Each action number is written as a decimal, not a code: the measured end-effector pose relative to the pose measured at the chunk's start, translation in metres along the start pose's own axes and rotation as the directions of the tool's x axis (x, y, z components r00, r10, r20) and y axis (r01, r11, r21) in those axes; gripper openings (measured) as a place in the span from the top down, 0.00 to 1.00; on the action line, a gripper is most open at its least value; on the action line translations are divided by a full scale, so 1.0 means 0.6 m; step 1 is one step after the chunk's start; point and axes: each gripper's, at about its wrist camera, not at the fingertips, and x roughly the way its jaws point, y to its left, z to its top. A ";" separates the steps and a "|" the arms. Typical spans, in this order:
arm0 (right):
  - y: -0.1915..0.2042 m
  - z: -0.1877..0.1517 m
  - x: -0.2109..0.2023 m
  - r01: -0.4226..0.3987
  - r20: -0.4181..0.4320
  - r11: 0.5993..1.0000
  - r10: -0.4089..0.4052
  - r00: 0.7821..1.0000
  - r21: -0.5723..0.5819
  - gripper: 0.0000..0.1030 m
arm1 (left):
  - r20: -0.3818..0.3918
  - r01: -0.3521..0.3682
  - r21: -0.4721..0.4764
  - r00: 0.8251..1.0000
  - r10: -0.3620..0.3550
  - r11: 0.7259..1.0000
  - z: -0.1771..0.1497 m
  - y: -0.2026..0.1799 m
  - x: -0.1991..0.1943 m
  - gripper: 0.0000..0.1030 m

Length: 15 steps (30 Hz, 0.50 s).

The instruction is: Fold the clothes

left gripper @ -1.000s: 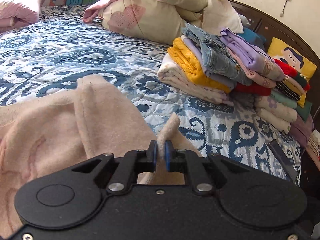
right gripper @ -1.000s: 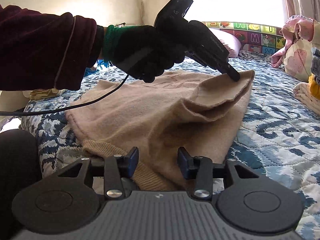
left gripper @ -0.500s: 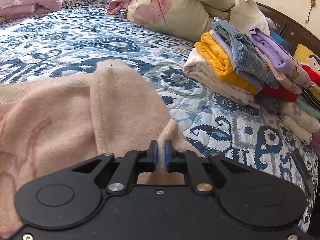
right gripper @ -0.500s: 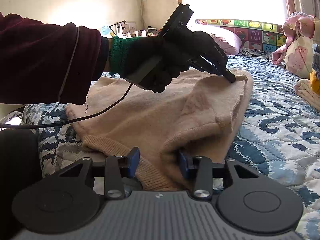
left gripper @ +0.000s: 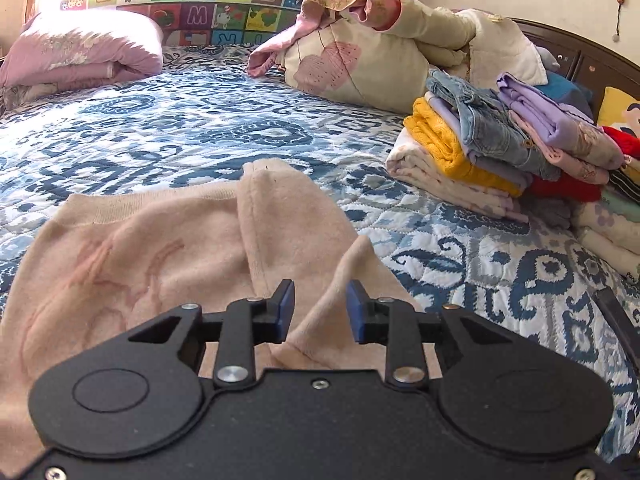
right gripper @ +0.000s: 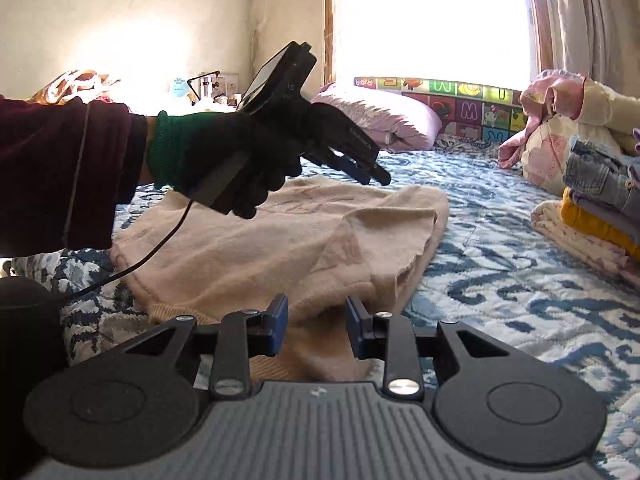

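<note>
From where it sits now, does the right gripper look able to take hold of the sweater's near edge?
Probably yes. The right gripper is open with the beige sweater edge lying right between its fingers, and nothing covers it; the left gripper is farther back, above the cloth.

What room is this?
Most likely a bedroom. There's a big bed with a blue patterned quilt, a pink pillow by the window, and a stack of folded clothes beside the beige sweater being folded.

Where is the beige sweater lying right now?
The beige sweater lies on the blue patterned quilt, directly ahead of both open grippers, left of the stack of folded clothes in the left wrist view.
</note>
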 end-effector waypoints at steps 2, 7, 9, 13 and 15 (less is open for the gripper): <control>0.017 0.016 0.023 0.027 0.028 0.998 -0.025 0.999 -0.064 0.69 | -0.012 0.009 0.021 1.000 -0.009 1.000 -0.014 -0.009 0.002 0.75; 0.023 0.024 0.085 0.040 -0.087 0.998 -0.043 0.995 -0.042 0.69 | -0.032 0.020 0.071 0.999 -0.018 0.997 -0.021 -0.026 0.032 0.78; 0.016 0.013 0.108 0.030 -0.177 0.999 -0.031 0.984 -0.009 0.69 | -0.071 -0.002 0.057 0.997 0.006 0.998 -0.017 -0.021 0.057 0.89; 0.016 -0.008 0.124 0.016 -0.216 1.000 -0.018 0.976 -0.009 0.69 | -0.131 -0.054 0.001 0.990 0.054 0.999 -0.012 -0.010 0.096 0.95; 0.013 -0.012 0.128 0.012 -0.213 1.000 -0.012 0.977 0.001 0.68 | -0.136 -0.074 0.013 0.988 0.075 0.997 -0.015 -0.015 0.101 0.95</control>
